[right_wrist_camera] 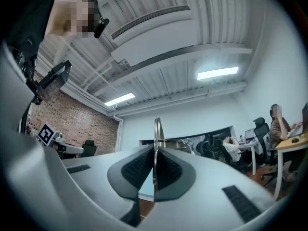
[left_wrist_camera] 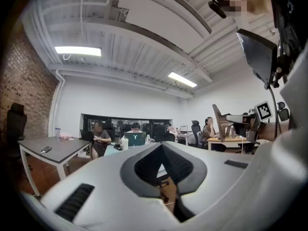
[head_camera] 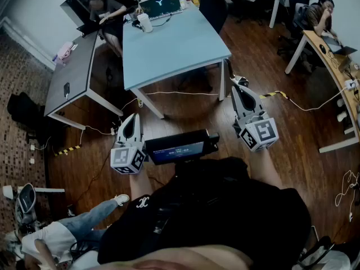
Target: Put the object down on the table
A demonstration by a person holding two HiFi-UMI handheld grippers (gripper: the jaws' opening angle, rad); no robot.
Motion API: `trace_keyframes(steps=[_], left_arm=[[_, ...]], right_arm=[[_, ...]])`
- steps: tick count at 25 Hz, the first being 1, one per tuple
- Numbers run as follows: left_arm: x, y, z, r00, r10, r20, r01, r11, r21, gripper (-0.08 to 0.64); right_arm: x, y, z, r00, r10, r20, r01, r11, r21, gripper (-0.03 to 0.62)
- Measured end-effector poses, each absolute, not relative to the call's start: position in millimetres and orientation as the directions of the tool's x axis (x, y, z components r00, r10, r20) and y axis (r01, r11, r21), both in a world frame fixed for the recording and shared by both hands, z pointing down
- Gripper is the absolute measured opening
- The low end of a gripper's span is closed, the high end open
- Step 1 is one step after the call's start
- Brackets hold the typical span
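I stand on the wooden floor a step short of the light blue table [head_camera: 174, 44]. My right gripper [head_camera: 237, 89] is held in the air, pointing at the table's near corner. It is shut on a thin flat metal piece [right_wrist_camera: 157, 129], which I see edge-on, sticking up past the pads [right_wrist_camera: 137, 166]. A strip of the blue table [right_wrist_camera: 144, 190] shows below the jaws. My left gripper [head_camera: 131, 117] hangs lower and to the left over the floor. In the left gripper view [left_wrist_camera: 161, 146] its tips meet and nothing is between them.
On the blue table's far end are a laptop [head_camera: 160, 5] and a white cup [head_camera: 145, 22], with people seated behind. A grey desk [head_camera: 73, 77] stands to the left and a wooden desk [head_camera: 332, 66] to the right. Cables [head_camera: 180, 93] cross the floor. Someone's legs [head_camera: 84, 224] stretch out at lower left.
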State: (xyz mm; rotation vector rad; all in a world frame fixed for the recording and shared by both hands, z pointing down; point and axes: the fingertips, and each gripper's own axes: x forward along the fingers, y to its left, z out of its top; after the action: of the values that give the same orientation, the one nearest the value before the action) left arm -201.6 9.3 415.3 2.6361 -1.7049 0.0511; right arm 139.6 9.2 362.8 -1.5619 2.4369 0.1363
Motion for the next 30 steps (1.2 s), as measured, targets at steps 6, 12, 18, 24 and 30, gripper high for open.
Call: trace_keyframes(steps=[6,12,18,24,30], left_arm=[[-225.3,-3.0,426.8,0.391,-0.919,0.045,-0.920,-0.392,-0.002,-0.009],[-224.6,-22.1,446.0,0.388,-0.919,0.072,-0.921,-0.389,0.003,-0.009],[-222.5,-95.6,461.2,0.375,-0.921,0.106,-0.926,-0.378,-0.003,-0.009],[-205.6,-200.9,441.5,0.329,-0.941,0.082,-0.944,-0.330,-0.007,-0.009],[-181.5,-282.7,428.8,0.287,-0.956,0.066,-0.958,-0.288,0.000,-0.008]], right_arm=[[120.6,0.6,375.6,-0.418,-0.882,-0.219,-0.901,0.433,-0.023,-0.021],[121.0,-23.8,382.3,-0.429,-0.877,-0.215,-0.896,0.444,-0.025,-0.021],[120.9,-109.5,400.9,-0.447,-0.868,-0.215,-0.884,0.466,-0.044,-0.021],[135.1,-225.5,392.3,-0.500,-0.837,-0.222,-0.855,0.518,-0.028,-0.021],[137.6,-317.2,380.2,-0.586,-0.785,-0.200,-0.804,0.594,0.024,-0.021]])
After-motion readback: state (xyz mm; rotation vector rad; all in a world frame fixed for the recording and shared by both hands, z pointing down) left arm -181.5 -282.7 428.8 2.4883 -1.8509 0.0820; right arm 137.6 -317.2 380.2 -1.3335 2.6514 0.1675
